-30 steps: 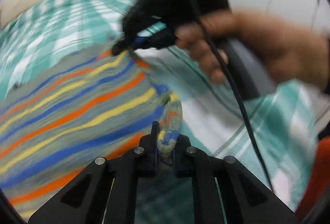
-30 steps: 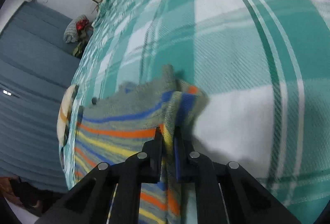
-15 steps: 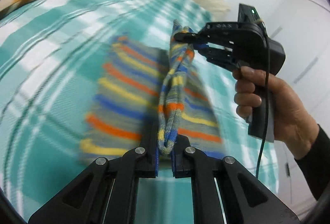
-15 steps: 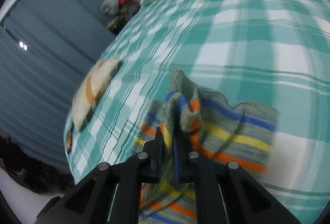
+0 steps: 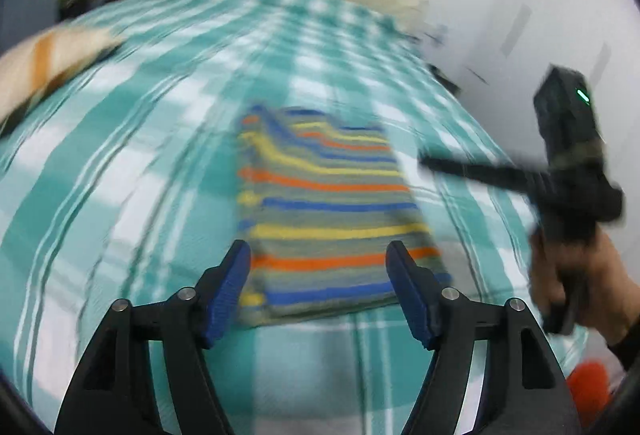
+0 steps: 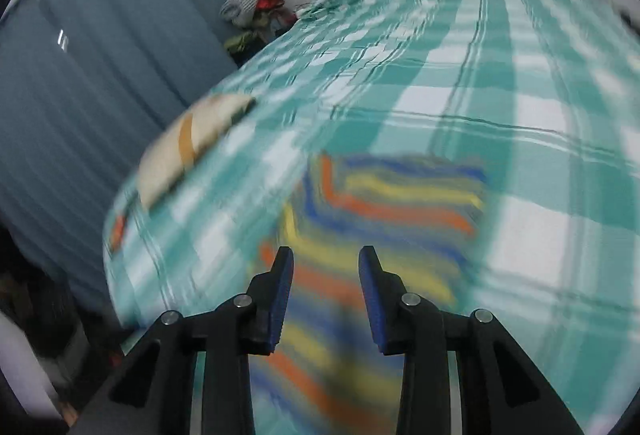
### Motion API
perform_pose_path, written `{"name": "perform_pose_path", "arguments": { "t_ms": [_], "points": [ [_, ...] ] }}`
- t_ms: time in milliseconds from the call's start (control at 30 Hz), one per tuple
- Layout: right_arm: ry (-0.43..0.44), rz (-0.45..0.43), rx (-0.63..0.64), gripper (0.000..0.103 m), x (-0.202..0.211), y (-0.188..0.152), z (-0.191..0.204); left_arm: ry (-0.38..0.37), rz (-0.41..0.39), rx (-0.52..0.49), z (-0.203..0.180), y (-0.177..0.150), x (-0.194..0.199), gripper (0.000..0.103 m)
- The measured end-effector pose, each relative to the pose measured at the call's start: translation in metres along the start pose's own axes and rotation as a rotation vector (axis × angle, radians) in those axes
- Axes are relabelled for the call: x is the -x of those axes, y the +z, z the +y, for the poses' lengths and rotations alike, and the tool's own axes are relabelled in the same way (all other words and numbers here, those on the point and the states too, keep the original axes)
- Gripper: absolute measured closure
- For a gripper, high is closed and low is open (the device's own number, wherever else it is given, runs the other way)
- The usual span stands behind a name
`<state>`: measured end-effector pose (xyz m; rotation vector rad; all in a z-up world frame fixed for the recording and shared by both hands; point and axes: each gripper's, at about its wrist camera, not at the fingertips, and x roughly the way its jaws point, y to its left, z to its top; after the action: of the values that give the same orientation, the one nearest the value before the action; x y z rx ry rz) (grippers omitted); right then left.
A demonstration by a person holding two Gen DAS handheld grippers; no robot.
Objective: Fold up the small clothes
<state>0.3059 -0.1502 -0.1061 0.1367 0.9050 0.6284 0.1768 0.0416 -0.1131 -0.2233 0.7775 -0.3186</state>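
Both grippers have just let go: left gripper [image 5: 318,267] jaws have been opening, now wide and empty; right gripper [image 6: 326,279] partway apart, nothing between them. One striped garment [image 5: 324,211] lies folded flat on the checked bedspread [image 5: 120,171] (half a second ago it hung pinched between them), so this fold looks done. Farther off: one pillow [image 6: 192,151], one clothes pile [image 6: 256,9].

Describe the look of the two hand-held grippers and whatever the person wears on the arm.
The left hand-held gripper has black angular fingers with round silver screws and blue pads. The right hand-held gripper is built the same. Seen from the left wrist, its body is a black block with a small green light and a pistol-style handle. A dark sleeve covers the wrist.
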Motion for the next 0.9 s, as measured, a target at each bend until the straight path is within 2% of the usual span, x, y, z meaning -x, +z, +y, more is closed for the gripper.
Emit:
{"name": "perform_pose_path", "arguments": {
  "t_ms": [67, 133, 167, 200, 233, 267, 300, 333, 367, 400, 467, 500, 600, 733, 900],
  "points": [
    [-0.026, 0.039, 0.021, 0.068, 0.006, -0.033, 0.003, 0.019, 0.062, -0.031, -0.004, 0.001, -0.028, 0.036],
    [-0.068, 0.152, -0.016, 0.068, -0.015, -0.068, -0.006, 0.065, 0.226, 0.006, 0.005, -0.01, -0.066, 0.052],
    [-0.097, 0.215, -0.038, 0.068, -0.029, -0.082, -0.012, 0.086, 0.259, 0.017, 0.01, -0.013, -0.068, 0.055],
    [-0.119, 0.228, -0.046, 0.068, -0.035, -0.092, -0.014, 0.088, 0.239, 0.021, 0.012, -0.01, -0.056, 0.055],
    [-0.13, 0.189, -0.044, 0.067, -0.026, -0.093, -0.011, 0.089, 0.224, 0.025, 0.013, -0.006, -0.044, 0.043],
    [-0.148, 0.168, -0.048, 0.061, -0.015, -0.09, -0.008, 0.1, 0.196, 0.031, 0.014, -0.001, -0.028, 0.03],
    [-0.176, 0.131, -0.059, 0.042, 0.001, -0.088, -0.004, 0.113, 0.159, 0.032, 0.015, 0.002, -0.01, 0.009],
    [-0.201, 0.091, -0.067, 0.032, 0.015, -0.086, 0.001, 0.111, 0.113, 0.022, 0.015, 0.004, 0.009, 0.004],
    [-0.237, 0.042, -0.065, 0.018, 0.03, -0.085, 0.006, 0.111, 0.094, 0.007, 0.014, 0.004, 0.02, 0.003],
    [-0.281, -0.009, -0.047, 0.016, 0.045, -0.084, 0.014, 0.114, 0.099, -0.004, 0.018, 0.006, 0.02, 0.003],
    [-0.324, -0.041, -0.013, 0.016, 0.059, -0.084, 0.023, 0.107, 0.148, -0.014, 0.02, 0.009, 0.016, 0.003],
    [-0.318, -0.036, -0.007, 0.016, 0.06, -0.084, 0.025, 0.101, 0.163, -0.013, 0.023, 0.011, 0.008, 0.003],
    [-0.221, 0.004, -0.066, 0.016, 0.046, -0.086, 0.016, 0.086, 0.196, 0.016, 0.039, 0.018, -0.01, 0.003],
    [-0.126, 0.005, -0.127, 0.016, 0.033, -0.086, -0.003, 0.019, 0.208, 0.068, 0.064, 0.037, -0.038, 0.003],
    [-0.032, -0.003, -0.226, 0.016, 0.015, -0.056, -0.047, -0.069, 0.261, 0.149, 0.089, 0.058, -0.09, 0.004]
  ]
}}
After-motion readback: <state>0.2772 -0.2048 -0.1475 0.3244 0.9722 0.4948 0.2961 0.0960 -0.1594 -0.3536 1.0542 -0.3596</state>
